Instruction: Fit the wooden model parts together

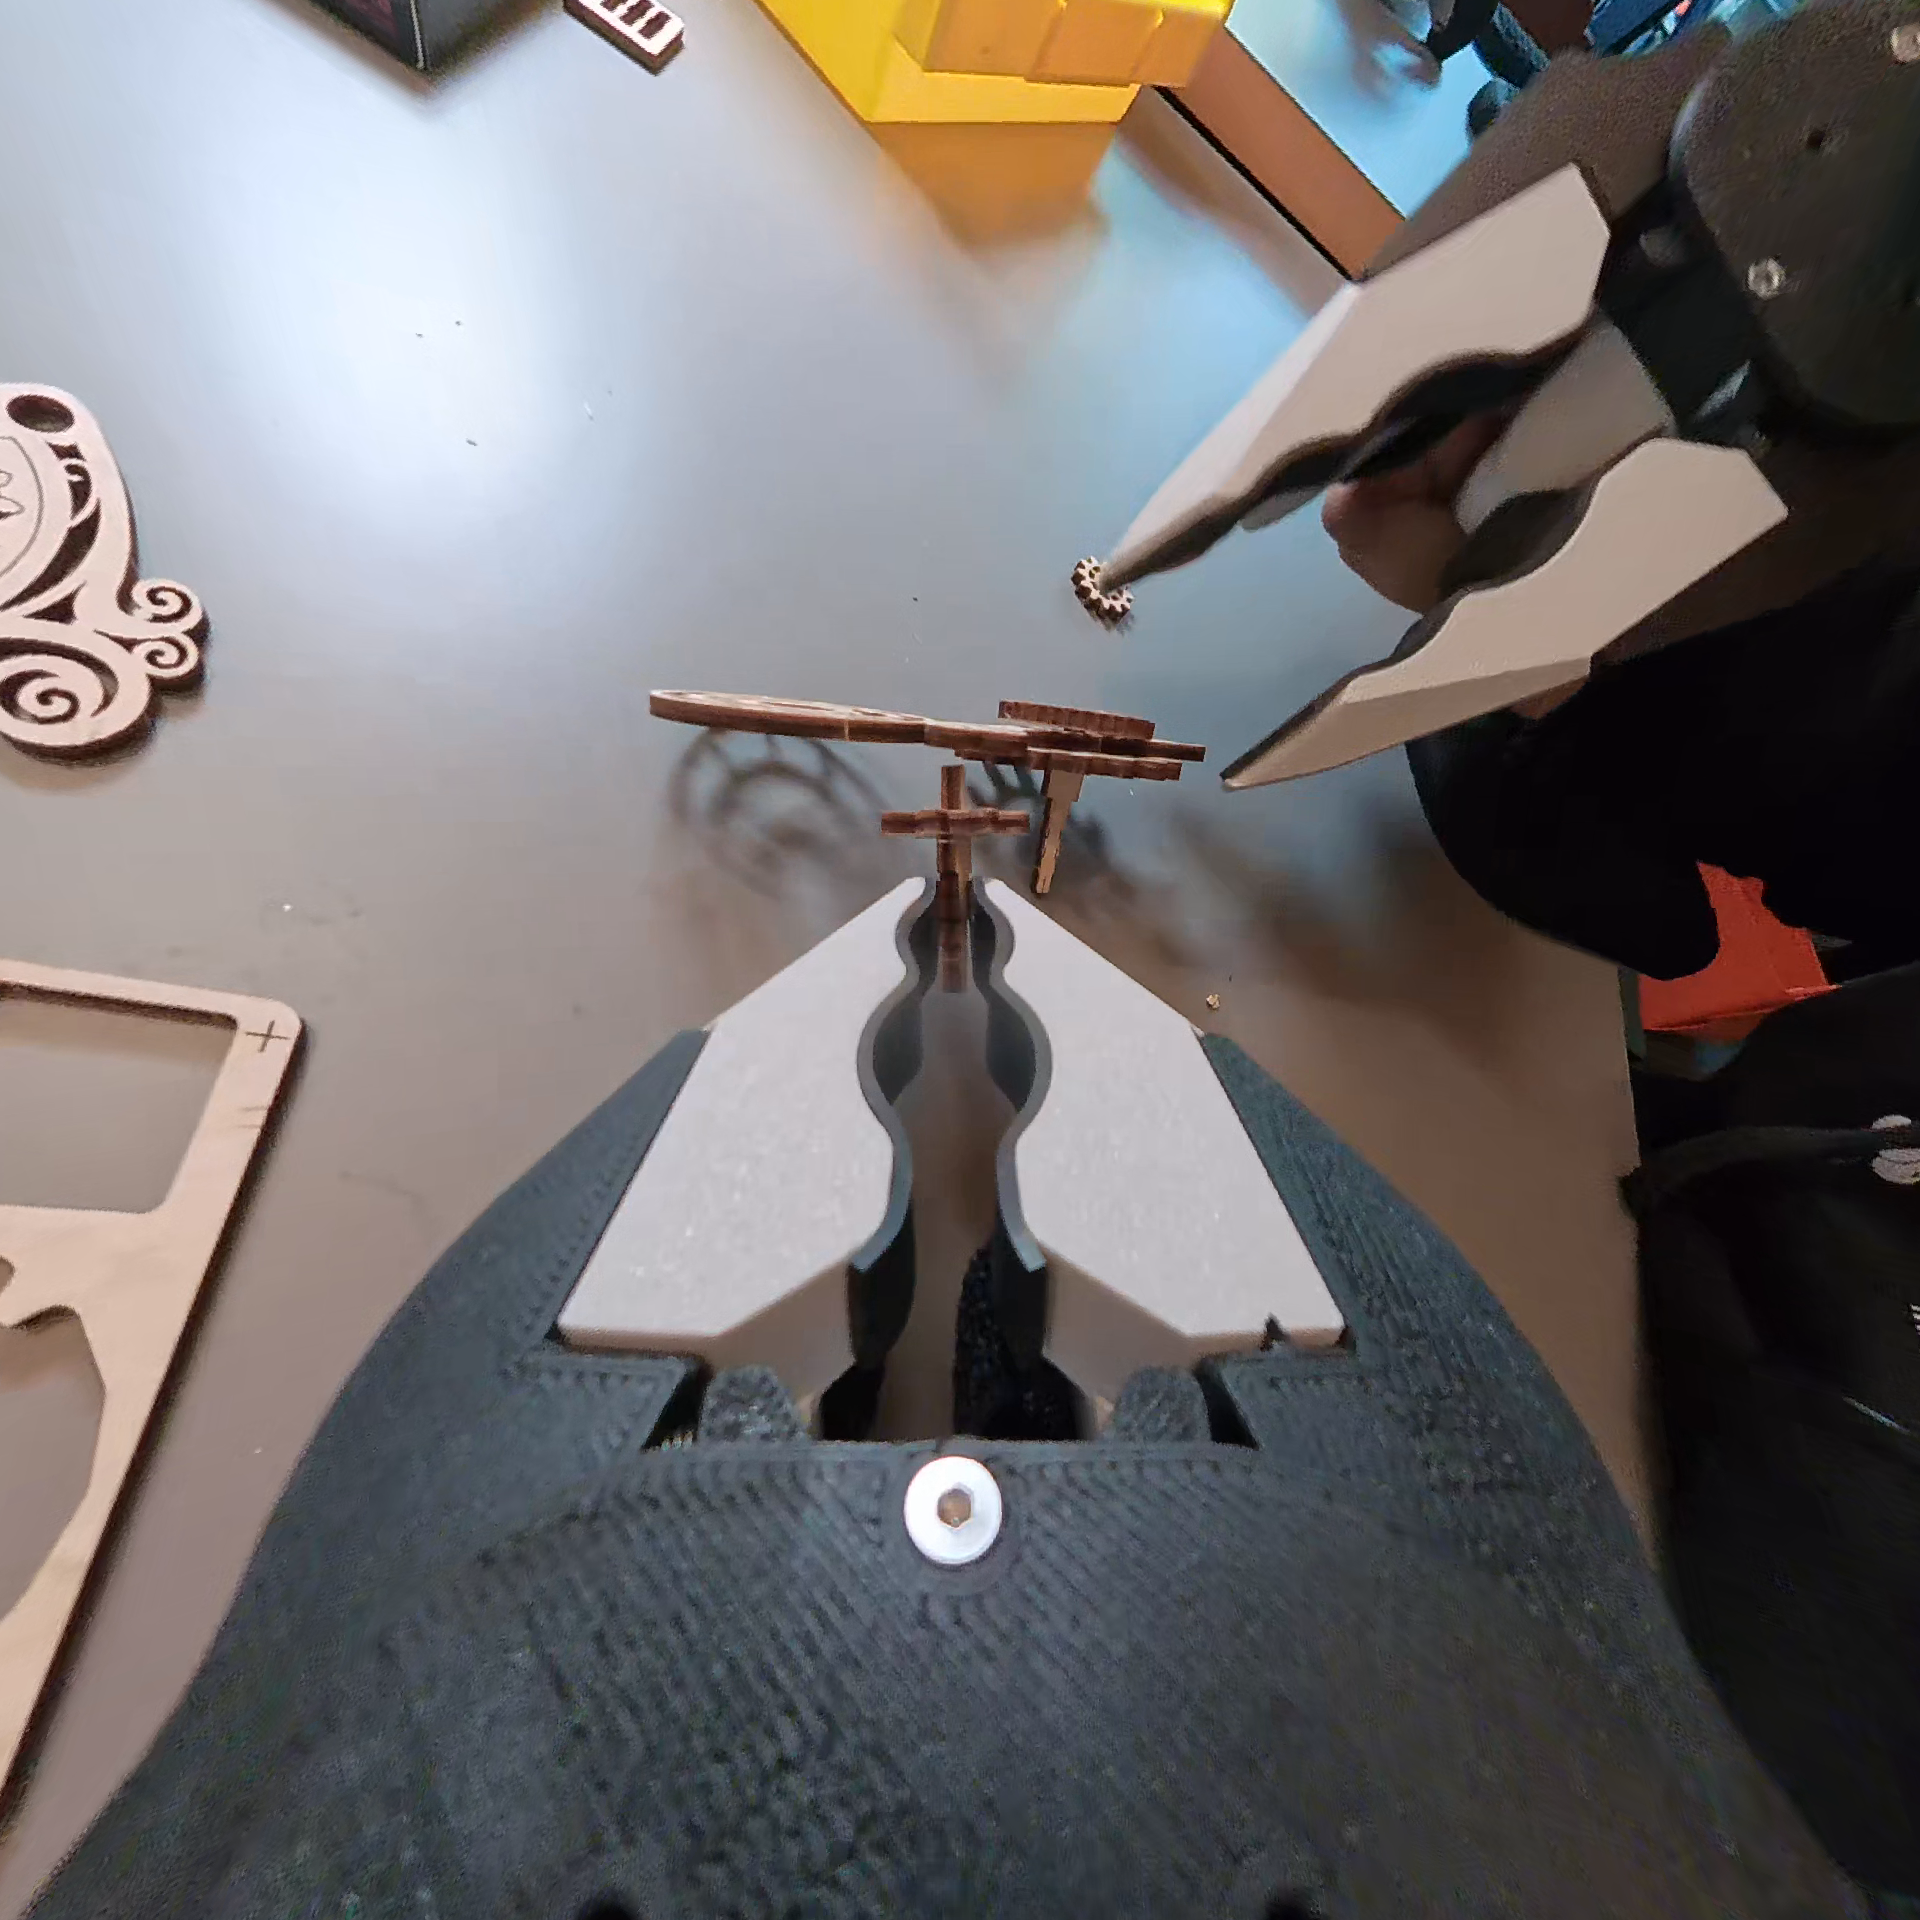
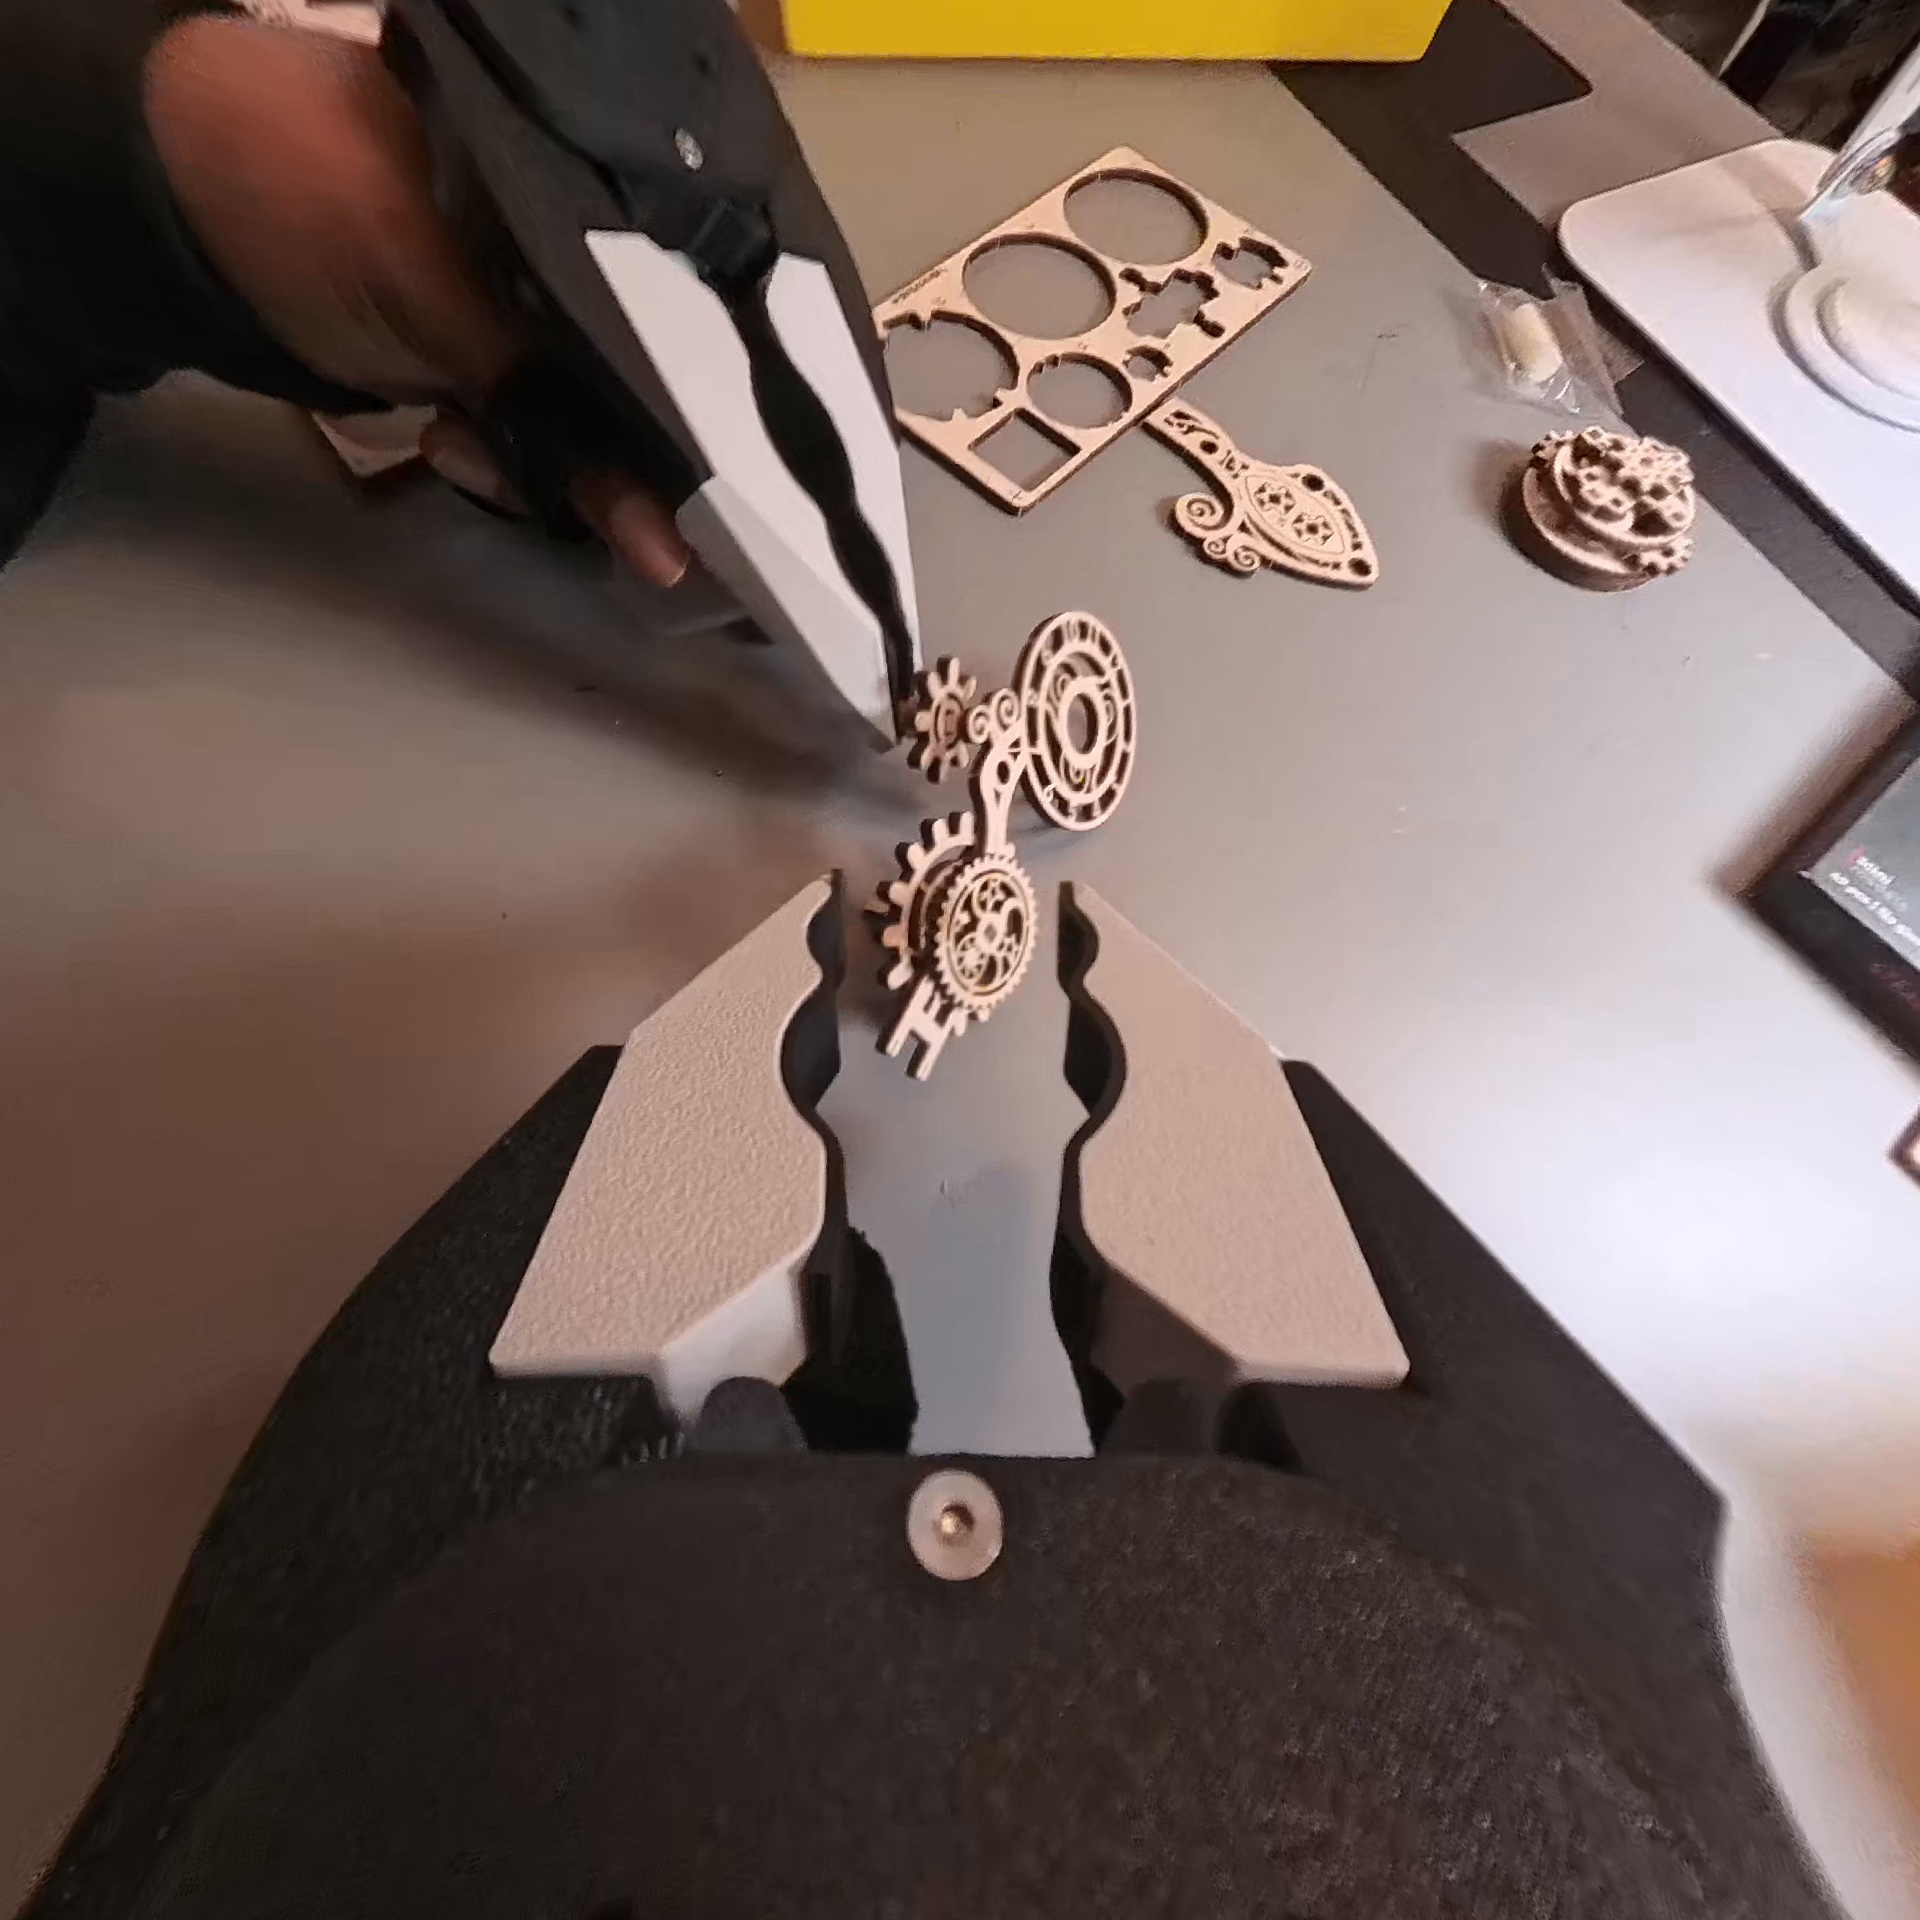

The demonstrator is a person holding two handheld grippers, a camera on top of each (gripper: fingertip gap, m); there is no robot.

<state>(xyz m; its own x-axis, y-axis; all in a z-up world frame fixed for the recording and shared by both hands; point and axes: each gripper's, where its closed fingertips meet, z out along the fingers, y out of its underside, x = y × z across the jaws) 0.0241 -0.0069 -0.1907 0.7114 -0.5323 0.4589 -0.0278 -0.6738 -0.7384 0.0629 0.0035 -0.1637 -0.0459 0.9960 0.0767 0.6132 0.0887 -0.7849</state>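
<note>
Left gripper (image 1: 951, 904): my fingers are pinched on a thin cross-shaped wooden axle (image 1: 954, 831) at centre frame in the left wrist view; I hold it by its stem, tips only.

Wooden model assembly (image 2: 997, 810): held clear of the grey table (image 2: 1351, 935), centre of the right wrist view; it comprises a round clock-like dial (image 2: 1081, 717), a curved arm, a small cog (image 2: 940, 722) next to my left tips and a stacked pair of gears (image 2: 961, 925) lower down; in the left wrist view it shows edge-on, as a flat line just above the axle.

Right gripper (image 2: 951, 894): my fingers stand apart with nothing between the pads; the stacked gears sit in the gap, close by the left finger; I cannot tell whether that finger touches them.

Loose tiny gear (image 1: 1101, 592): in the left wrist view it lies on the table at upper right, by the tip of my right gripper; contact uncertain.

Step in hand, as I judge it: steady the assembly with the right while the left holds the axle.

Method advised: close on the gear faces, not the teeth; keep pressure light, as the fretwork looks fragile; keep the left grip square so the axle does not twist.

Risk: the assembly swinging on its single hold; thin arm snapping under side load.

Spare stock: punched-out sheet (image 2: 1081, 322) and an ornate teardrop plate (image 2: 1278, 520) at upper centre; a finished gear cluster (image 2: 1605, 509) at upper right.
</note>
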